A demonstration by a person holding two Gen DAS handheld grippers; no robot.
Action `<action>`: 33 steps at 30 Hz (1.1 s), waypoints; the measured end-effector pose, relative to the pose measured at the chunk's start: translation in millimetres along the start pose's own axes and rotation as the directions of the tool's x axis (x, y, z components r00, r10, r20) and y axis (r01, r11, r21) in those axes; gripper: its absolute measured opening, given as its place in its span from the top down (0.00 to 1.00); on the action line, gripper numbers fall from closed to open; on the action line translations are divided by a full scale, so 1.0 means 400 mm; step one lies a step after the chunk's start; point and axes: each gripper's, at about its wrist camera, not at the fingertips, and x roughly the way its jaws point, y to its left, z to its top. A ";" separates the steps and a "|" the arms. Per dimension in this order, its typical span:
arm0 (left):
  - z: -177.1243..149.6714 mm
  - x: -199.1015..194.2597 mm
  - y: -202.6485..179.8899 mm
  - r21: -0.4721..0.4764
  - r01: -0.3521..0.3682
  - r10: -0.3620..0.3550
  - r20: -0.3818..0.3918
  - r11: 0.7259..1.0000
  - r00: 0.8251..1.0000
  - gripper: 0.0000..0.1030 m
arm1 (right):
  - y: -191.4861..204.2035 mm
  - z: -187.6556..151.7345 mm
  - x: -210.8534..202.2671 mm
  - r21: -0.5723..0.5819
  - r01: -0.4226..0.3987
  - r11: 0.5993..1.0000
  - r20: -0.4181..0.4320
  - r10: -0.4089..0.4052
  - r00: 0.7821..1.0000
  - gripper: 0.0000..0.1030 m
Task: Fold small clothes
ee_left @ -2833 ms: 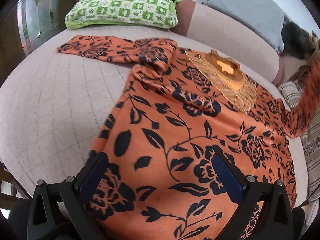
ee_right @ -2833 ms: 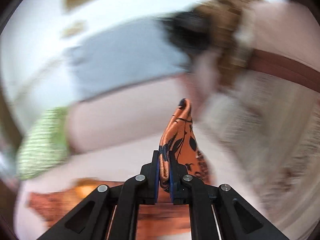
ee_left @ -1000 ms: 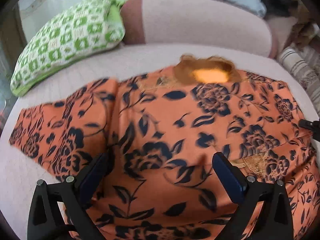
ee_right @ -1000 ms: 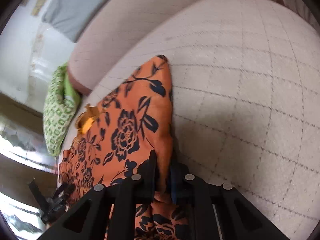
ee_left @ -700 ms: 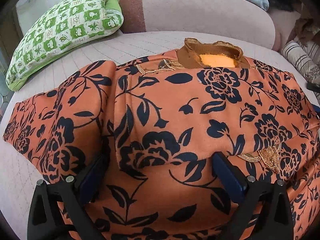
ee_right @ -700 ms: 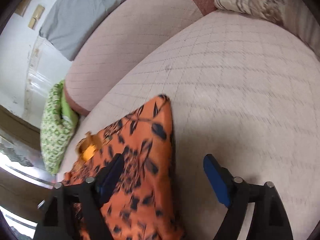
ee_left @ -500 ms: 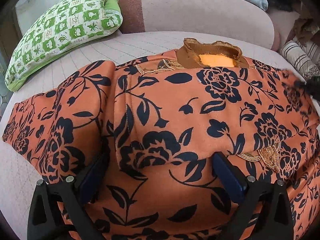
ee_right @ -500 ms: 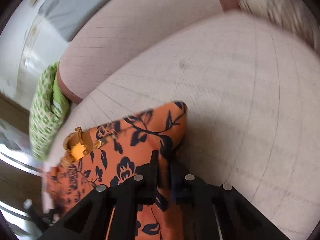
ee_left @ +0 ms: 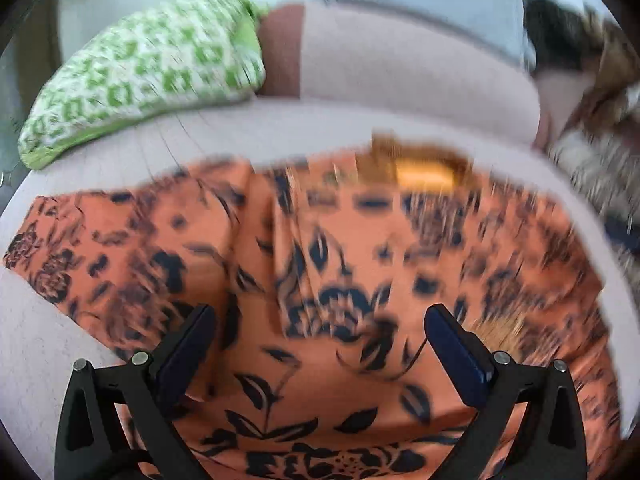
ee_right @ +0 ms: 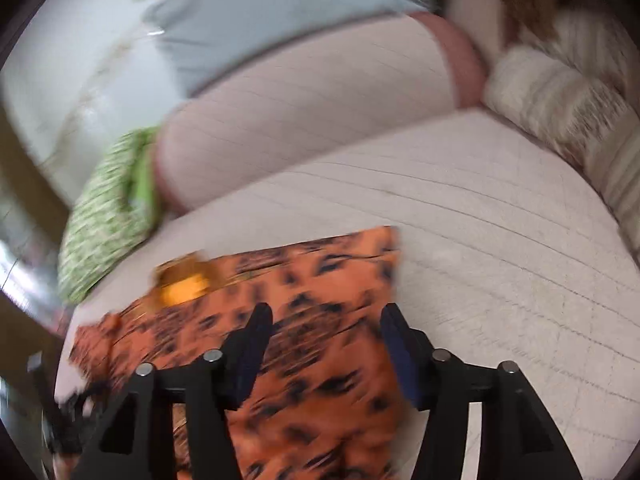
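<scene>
An orange top with a black flower print [ee_left: 340, 264] lies flat on the pale quilted sofa seat [ee_left: 224, 136], both sleeves folded in over its body, its gold-trimmed neck [ee_left: 420, 164] toward the backrest. My left gripper [ee_left: 320, 332] is open and empty above the garment's lower middle. My right gripper [ee_right: 326, 340] is open and empty above the right side of the garment [ee_right: 312, 320], just short of its folded corner [ee_right: 388, 240]. Both views are blurred.
A green and white checked cushion [ee_left: 148, 68] lies at the back left. The sofa backrest [ee_left: 400, 68] with a grey cloth [ee_left: 432, 4] draped on it runs behind. Striped cushions [ee_right: 560, 108] sit at the right end. Bare seat [ee_right: 500, 272] lies right of the garment.
My right gripper has let go of the sleeve it laid across the body and now stands open, drawn back. The left gripper has stayed open and drawn back slightly.
</scene>
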 end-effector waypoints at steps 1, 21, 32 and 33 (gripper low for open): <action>0.009 -0.012 0.007 -0.020 0.011 -0.010 0.022 1.000 1.000 0.00 | 0.019 -0.014 -0.006 -0.018 -0.045 0.999 -0.015 0.045 0.999 0.41; 0.039 -0.031 0.093 -0.123 0.035 -0.033 0.017 0.992 0.999 0.00 | -0.088 -0.090 0.008 0.180 -0.028 0.983 -0.050 0.037 0.998 0.37; 0.034 -0.093 0.675 -0.631 -0.020 0.068 0.052 0.775 0.996 0.01 | 0.060 -0.253 -0.077 0.032 -0.137 0.990 0.006 0.137 0.991 0.32; 0.018 -0.077 0.716 -0.671 -0.016 0.063 0.047 0.741 0.997 0.01 | 0.060 -0.268 -0.084 0.035 -0.136 0.990 -0.001 0.136 0.991 0.32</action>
